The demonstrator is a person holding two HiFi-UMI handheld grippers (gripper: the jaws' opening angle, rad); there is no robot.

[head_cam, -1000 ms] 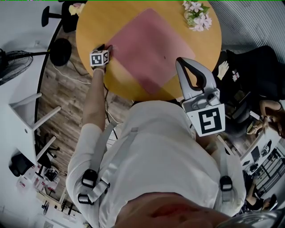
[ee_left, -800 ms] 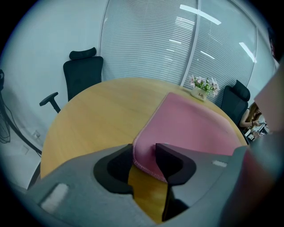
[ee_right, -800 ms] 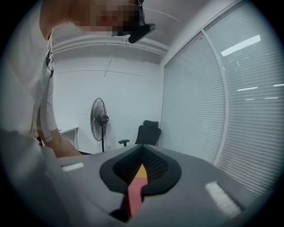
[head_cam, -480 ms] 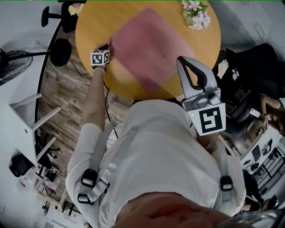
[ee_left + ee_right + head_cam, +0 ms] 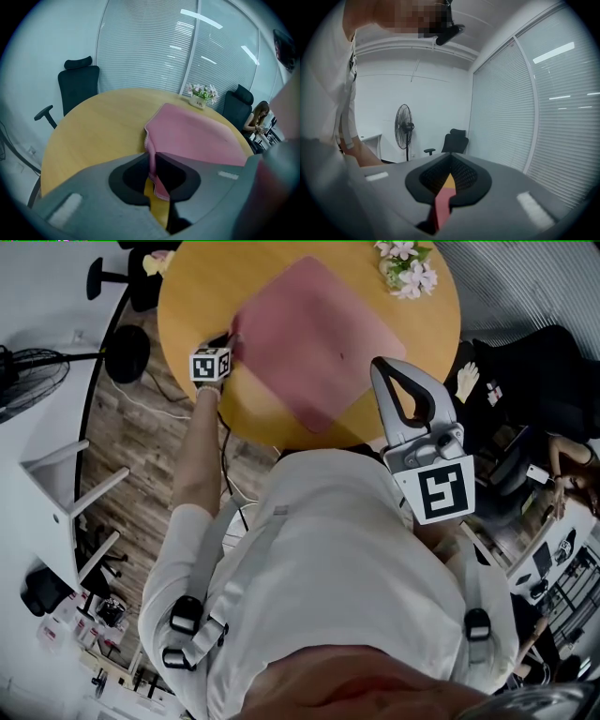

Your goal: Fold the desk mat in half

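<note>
My left gripper (image 5: 152, 159) has just been closing its jaws and pinches the near corner of the mat (image 5: 192, 136), which is raised a little off the table (image 5: 93, 136). The rest of the pink mat lies flat on the round top, with flowers (image 5: 200, 93) beyond its far edge. My right gripper (image 5: 449, 171) has its jaws together on nothing and is held by my chest, clear of the mat.
</note>
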